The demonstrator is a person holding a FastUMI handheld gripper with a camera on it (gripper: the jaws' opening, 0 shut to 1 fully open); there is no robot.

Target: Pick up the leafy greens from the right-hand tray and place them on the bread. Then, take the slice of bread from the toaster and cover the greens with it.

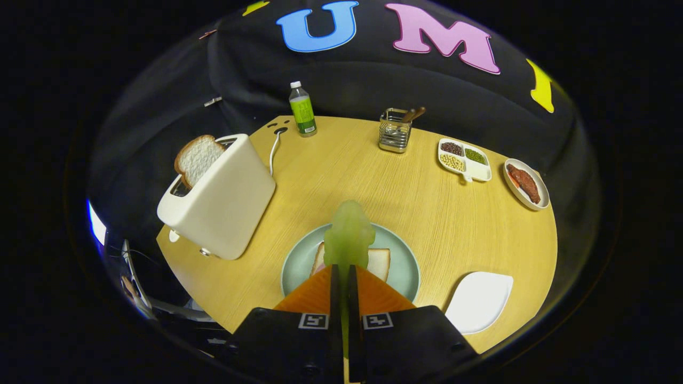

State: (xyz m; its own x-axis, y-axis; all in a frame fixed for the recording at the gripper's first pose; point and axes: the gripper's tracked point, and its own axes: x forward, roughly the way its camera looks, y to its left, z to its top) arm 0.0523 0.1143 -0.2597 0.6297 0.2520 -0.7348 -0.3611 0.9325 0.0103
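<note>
Leafy greens (349, 234) stand pinched in the gripper (344, 273), whose fingers are drawn together on the leaf's lower stem at the bottom centre of the frame. The leaf rises upright ahead of the fingertips, in front of the slice of bread (378, 261) that lies on the pale green plate (408, 272) in the lower middle.

To finish this step well, I would judge that the gripper should come down until the leaf lies flat across the middle of the bread, then let go low rather than dropping it, since so light a piece may slide off onto the plate. The fingers should part only enough to free the stem and lift clear without dragging it.

The gripper points forward and down over the near edge of the desk (453, 224), centred on the plate. At the left of the frame the toaster (221, 200) stands with the second slice (196, 158) poking out of its slot, untouched. An empty white tray (480, 301) sits at lower right, just beside the plate.
</note>
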